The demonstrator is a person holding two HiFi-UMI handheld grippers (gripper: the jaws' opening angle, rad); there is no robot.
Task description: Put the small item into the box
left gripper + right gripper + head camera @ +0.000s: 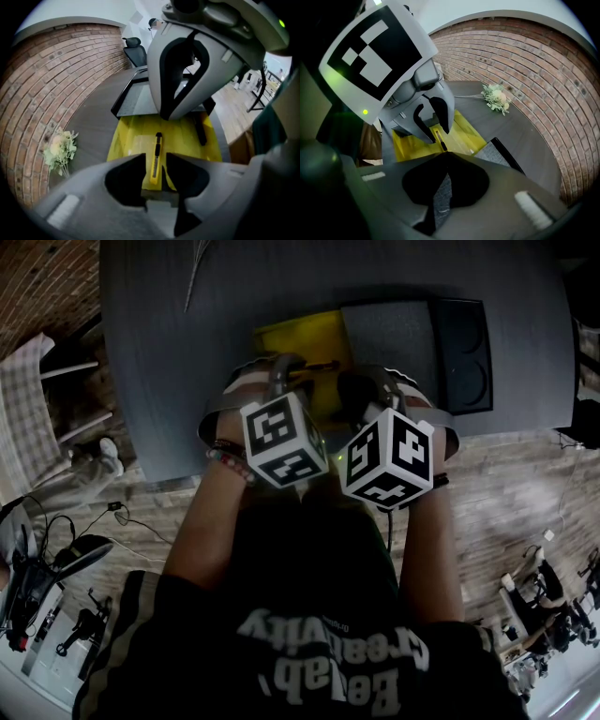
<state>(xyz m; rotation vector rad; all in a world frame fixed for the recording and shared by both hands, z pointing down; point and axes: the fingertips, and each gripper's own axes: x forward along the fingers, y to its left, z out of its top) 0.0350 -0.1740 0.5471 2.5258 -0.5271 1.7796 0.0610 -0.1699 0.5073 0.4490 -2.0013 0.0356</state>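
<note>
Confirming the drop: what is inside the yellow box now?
Inside the shallow yellow box lie a slim yellow-and-black utility knife and a black stick-like item. The left hand-held gripper covers the box's near end.

Flowers (60, 149) lie on the dark bench (93, 124) near a brick wall (44, 77); a black chair (136, 50) stands beyond. Cables (108, 514) cross the floor (506, 488).

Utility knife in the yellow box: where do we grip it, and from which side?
Mid-handle of the utility knife, pinched across its narrow width, coming from above. It lies flat in the yellow box, slim and long, with both long edges clear.
</note>
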